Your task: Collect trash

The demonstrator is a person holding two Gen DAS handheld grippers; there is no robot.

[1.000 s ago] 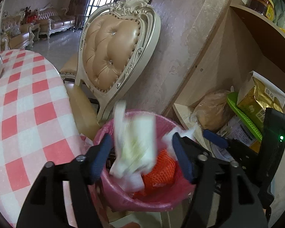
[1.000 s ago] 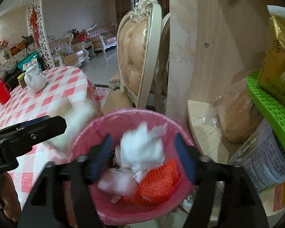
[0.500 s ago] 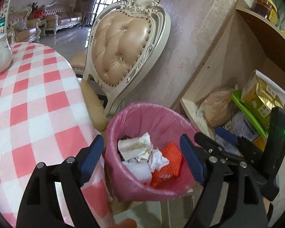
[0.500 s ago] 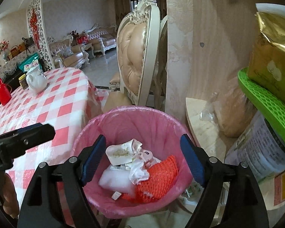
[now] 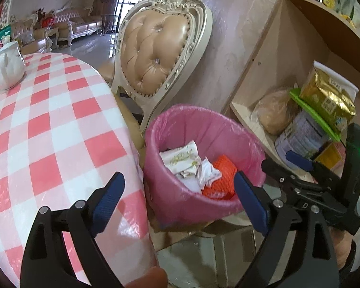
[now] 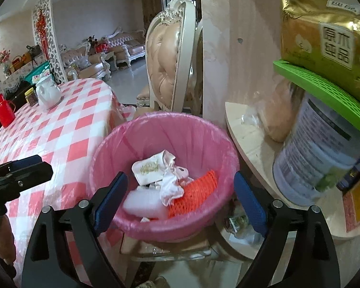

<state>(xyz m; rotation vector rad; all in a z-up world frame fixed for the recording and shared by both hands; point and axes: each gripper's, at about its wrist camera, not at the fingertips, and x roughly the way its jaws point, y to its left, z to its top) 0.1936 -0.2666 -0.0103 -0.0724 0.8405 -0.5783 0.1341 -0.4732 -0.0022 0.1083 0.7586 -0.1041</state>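
A pink-lined trash bin (image 5: 180, 192) (image 6: 160, 228) stands between the table and the shelf. Inside lie a white printed wrapper (image 5: 180, 159) (image 6: 147, 169), crumpled white paper (image 5: 207, 174) (image 6: 171, 186) and an orange mesh net (image 5: 219, 177) (image 6: 194, 195). My left gripper (image 5: 177, 201) is open and empty, near the bin's front. My right gripper (image 6: 180, 196) is open and empty, over the bin's near side; it also shows at the right of the left wrist view (image 5: 300, 165).
A table with a red-and-white checked cloth (image 5: 48, 124) (image 6: 60, 124) lies left of the bin, with a white teapot (image 5: 9, 67) (image 6: 48, 93) and a red flask (image 6: 2, 110). An ornate chair (image 5: 160, 55) stands behind. A shelf (image 6: 249, 139) on the right holds a tin (image 6: 319, 158), a gold bag (image 5: 328, 96).
The white trash pieces have dropped from both grippers into the bin and settled. Both grippers have pulled back from the bin, more of the table now showing.
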